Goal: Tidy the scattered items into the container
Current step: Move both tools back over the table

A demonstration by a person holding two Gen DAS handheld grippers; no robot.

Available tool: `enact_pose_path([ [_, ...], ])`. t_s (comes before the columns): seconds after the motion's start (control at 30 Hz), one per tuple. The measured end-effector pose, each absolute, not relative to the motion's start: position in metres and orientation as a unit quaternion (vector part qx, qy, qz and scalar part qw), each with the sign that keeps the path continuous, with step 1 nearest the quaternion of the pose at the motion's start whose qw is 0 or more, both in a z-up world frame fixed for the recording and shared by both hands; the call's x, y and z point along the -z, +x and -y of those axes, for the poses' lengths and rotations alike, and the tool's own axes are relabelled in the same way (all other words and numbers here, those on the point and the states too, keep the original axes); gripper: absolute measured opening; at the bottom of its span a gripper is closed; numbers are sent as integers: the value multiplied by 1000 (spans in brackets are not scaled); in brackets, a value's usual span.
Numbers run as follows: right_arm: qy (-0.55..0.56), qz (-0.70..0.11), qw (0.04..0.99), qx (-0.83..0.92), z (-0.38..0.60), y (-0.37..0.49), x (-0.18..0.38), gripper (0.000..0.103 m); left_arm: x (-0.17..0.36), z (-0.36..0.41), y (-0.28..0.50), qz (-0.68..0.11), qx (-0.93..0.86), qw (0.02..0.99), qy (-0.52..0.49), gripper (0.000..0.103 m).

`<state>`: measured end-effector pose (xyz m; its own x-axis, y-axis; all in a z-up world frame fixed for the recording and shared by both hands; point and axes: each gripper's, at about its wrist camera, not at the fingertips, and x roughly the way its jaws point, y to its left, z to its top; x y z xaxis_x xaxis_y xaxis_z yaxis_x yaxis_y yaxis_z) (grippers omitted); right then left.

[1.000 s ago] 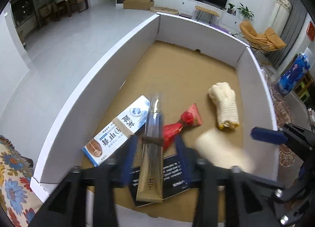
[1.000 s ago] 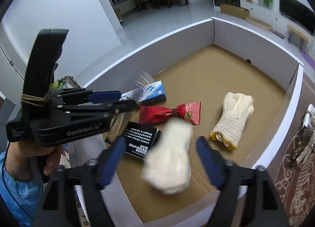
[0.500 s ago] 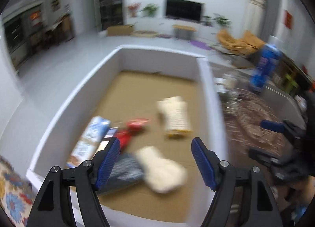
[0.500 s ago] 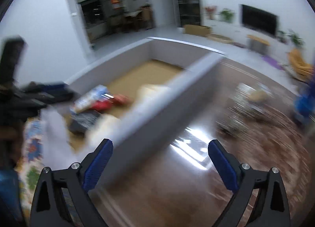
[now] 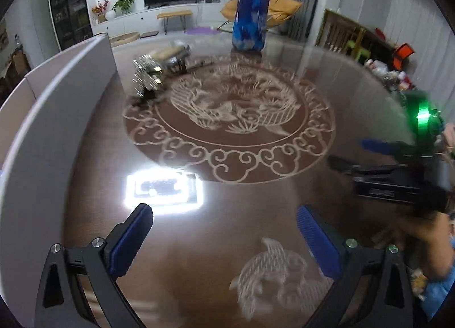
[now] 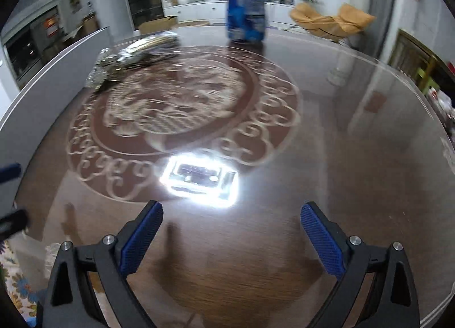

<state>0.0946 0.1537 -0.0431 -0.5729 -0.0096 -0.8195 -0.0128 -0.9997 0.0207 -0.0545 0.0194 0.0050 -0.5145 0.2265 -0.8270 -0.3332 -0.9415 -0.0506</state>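
L wrist: left gripper (image 5: 224, 231) is hanging over a glossy brown table (image 5: 227, 191) w/ a pale carved medallion; its jaws are opening, nothing btwn the blue pads (image 5: 133, 237). To its left, the white container (image 5: 42, 134) is showing only its outer wall; inside is hidden, so contents can't be made out. Ahead-left, near the container's far corner, shiny crinkly scattered items (image 5: 159, 69) are lying on the table, motion-blurred, type unclear. Far ahead a blue-and-white canister (image 5: 251, 6) is standing upright. To the right, right gripper (image 5: 378, 154) is blurred, cut off at frame edge.

R wrist: right gripper (image 6: 231, 231) is sitting wide apart, empty. Container wall (image 6: 37, 95) is running along its left; the same items (image 6: 136, 52) ahead-left are smeared. Ceiling-lamp glare (image 6: 202, 180) is just ahead of the pads.
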Motion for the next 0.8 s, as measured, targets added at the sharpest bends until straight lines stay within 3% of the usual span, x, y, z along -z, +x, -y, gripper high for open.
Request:
enact_pose_path([
  [0.23, -461, -7, 16, -887, -171, 82, 53, 101, 31, -40, -94, -54, -863, 134, -484, 103],
  [0.8, -461, -16, 49, -886, -173, 46, 57, 103, 36, -66, -152, -68, -878, 130, -456, 103],
])
